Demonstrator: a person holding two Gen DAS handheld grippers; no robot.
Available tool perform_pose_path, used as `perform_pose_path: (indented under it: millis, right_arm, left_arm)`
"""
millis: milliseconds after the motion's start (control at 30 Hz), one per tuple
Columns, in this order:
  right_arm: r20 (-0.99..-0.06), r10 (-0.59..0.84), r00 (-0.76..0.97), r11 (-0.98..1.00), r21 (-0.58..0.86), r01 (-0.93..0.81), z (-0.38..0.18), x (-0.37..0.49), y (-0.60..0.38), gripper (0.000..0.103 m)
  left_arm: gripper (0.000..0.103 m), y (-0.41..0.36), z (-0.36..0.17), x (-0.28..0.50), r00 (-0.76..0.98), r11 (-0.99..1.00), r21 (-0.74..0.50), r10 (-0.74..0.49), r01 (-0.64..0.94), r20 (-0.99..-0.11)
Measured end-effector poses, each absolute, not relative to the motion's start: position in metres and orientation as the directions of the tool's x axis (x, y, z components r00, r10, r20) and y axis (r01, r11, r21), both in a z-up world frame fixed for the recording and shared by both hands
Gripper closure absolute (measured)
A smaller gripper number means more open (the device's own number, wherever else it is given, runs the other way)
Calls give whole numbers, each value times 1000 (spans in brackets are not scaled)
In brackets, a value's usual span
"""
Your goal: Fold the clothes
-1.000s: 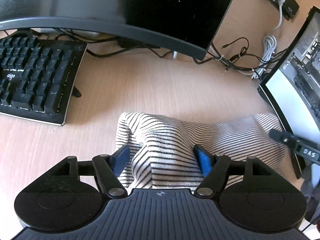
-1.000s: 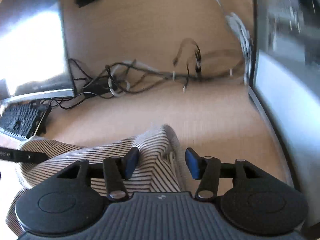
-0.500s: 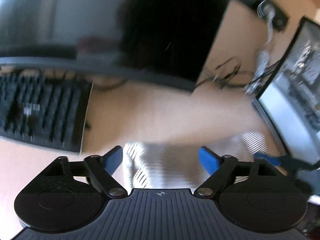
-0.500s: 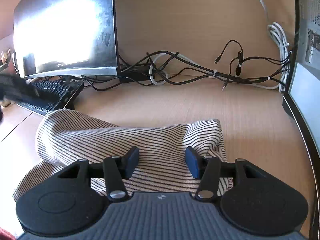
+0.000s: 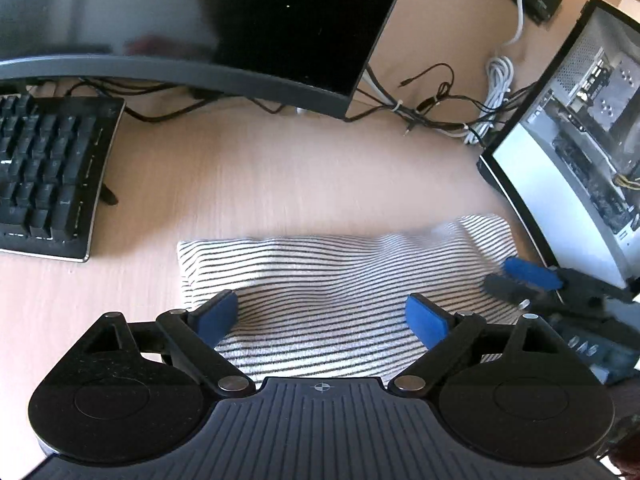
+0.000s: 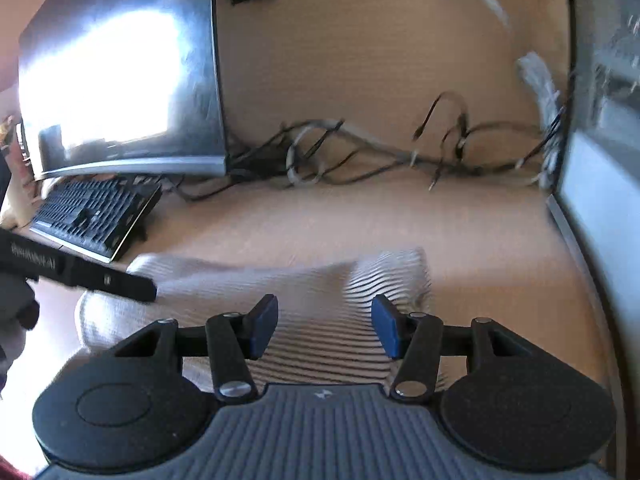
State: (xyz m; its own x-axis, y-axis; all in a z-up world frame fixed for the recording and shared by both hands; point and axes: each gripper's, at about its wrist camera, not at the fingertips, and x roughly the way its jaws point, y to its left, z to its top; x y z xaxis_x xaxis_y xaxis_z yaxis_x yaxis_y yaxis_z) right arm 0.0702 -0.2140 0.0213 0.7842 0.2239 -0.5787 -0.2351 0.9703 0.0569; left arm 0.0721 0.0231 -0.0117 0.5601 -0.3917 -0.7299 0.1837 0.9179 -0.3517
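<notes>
striped cloth [image 5: 340, 276] now flattened, both tongs [image 5: 322, 316] [image 6: 324, 330] gaping empty, keyboard [image 5: 48, 176] left, monitor [image 5: 560, 152] right

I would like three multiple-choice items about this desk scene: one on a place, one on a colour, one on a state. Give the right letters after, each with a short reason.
1. Where is the keyboard relative to the striped garment, in the left wrist view?
A. to its left
B. on top of it
C. to its right

2. What colour are the pads of the left gripper?
A. red
B. blue
C. yellow

3. In what state is the right gripper?
A. shut on the garment
B. shut on a cable
C. open above the garment

Answers:
1. A: the keyboard sits on the desk at the left edge, apart from the cloth.
2. B: both pads are plainly blue.
3. C: its jaws stand apart and striped cloth shows in the gap between them.
</notes>
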Motion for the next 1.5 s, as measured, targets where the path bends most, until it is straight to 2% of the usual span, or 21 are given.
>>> perform_pose_path:
  millis: [67,167,367,500,600,667,733,833,867,933,967,1000,1033,1167,1233,1300,1333,1367,1433,1500]
  right_arm:
    - [-588,198,784,973,22,-230,23,72,-213,46]
    - [-635,206,744,975,66,-214,6,81,-220,44]
    - [-631,211,747,975,80,-208,-1,82,-223,41]
    - [-627,210,750,976,94,-195,-3,83,-225,39]
    - [-625,190,757,980,80,-180,-3,82,-224,31]
    - [-630,166,759,984,54,-171,-2,80,-224,14]
    - [-643,162,749,985,60,-162,-2,78,-229,12]
    - [-669,222,709,974,179,-136,-4,78,-246,12]
    - [-672,257,695,963,238,-127,-6,80,-252,16]
    - [-660,319,680,935,337,-112,-9,82,-261,34]
    - [-652,317,689,936,334,-114,-7,82,-260,47]
    - [-642,310,702,943,303,-139,-2,82,-256,56]
    - [-627,298,719,951,257,-170,6,82,-250,59]
    - [-600,265,755,963,119,-244,23,91,-235,60]
    - [-621,251,742,964,90,-251,15,99,-234,58]
    - [-640,250,727,967,119,-227,-5,107,-240,53]
    - [-637,260,725,966,166,-200,-12,108,-246,45]
    - [-637,273,721,961,216,-173,-15,110,-252,43]
    - [-639,295,711,948,292,-130,-16,108,-260,43]
    - [-642,282,713,953,273,-131,-16,98,-255,43]
  left_arm:
    - [8,22,-14,73,561,918,-350,-393,189,-728]
    - [6,22,-18,74,566,916,-350,-397,195,-723]
    - [6,25,2,71,584,915,-359,-396,185,-709]
    - [6,25,18,66,580,890,-406,-447,209,-681]
    - [6,23,12,63,559,883,-421,-460,207,-690]
    - [6,21,3,61,551,892,-410,-444,192,-707]
    - [6,18,1,58,555,894,-404,-438,192,-707]
    - [6,16,0,57,556,898,-394,-433,197,-709]
    - [6,16,0,57,556,899,-391,-431,198,-710]
    - [6,15,-1,57,557,901,-388,-428,197,-712]
    - [6,15,-2,57,557,901,-386,-427,197,-713]
    - [6,15,-2,57,556,902,-384,-426,198,-714]
    - [5,15,-2,57,555,902,-382,-425,199,-715]
    - [5,15,-4,59,552,903,-381,-424,198,-718]
    - [5,17,-6,62,551,904,-381,-421,193,-721]
    - [5,20,-8,65,550,906,-380,-417,186,-723]
    - [5,21,-10,67,550,907,-380,-415,183,-725]
    - [5,23,-11,69,550,907,-380,-413,180,-726]
    - [5,26,-13,73,549,909,-379,-409,174,-729]
    - [5,29,-16,76,548,910,-378,-405,167,-732]
